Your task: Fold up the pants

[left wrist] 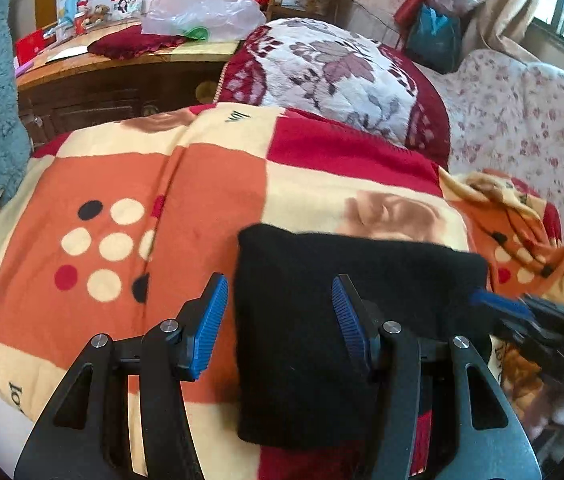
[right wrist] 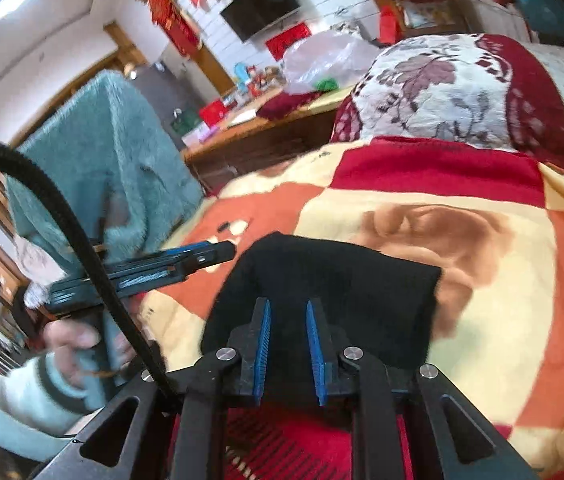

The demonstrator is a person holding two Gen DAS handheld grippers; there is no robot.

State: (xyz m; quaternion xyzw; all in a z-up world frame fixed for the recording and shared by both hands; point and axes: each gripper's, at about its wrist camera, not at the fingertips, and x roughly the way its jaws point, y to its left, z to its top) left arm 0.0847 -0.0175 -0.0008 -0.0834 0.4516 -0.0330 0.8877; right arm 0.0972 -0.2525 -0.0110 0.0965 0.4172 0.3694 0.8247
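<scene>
Both handheld two-finger grippers hang above the bed with nothing between their blue ribbed pads. Left gripper, seen from its own wrist camera, has its jaws spread wide, one finger over the blanket and the other over the cloth, neither pad pressing on anything. Right gripper keeps its jaws nearly together with a narrow gap still showing; in the right wrist view the dark cloth lies beyond and under the pads, not pinched, as far as I can tell

The black soft-knit pants lie as a compact, thick rectangle on the fleecy checkered blanket of orange, cream and red squares, roughly in the middle of the bed, short of the dark red and white leaf-patterned cushion. Its edges look square and stacked, which suggests the folding is largely done and the tools are free because the bundle needs no holding to keep its shape

A person's hand in a pale fluffy sleeve grips the left tool's handle at the left of the right wrist view, beside a teal shaggy throw draped over a frame. Any remaining step would likely be a final tidy or press
</scene>
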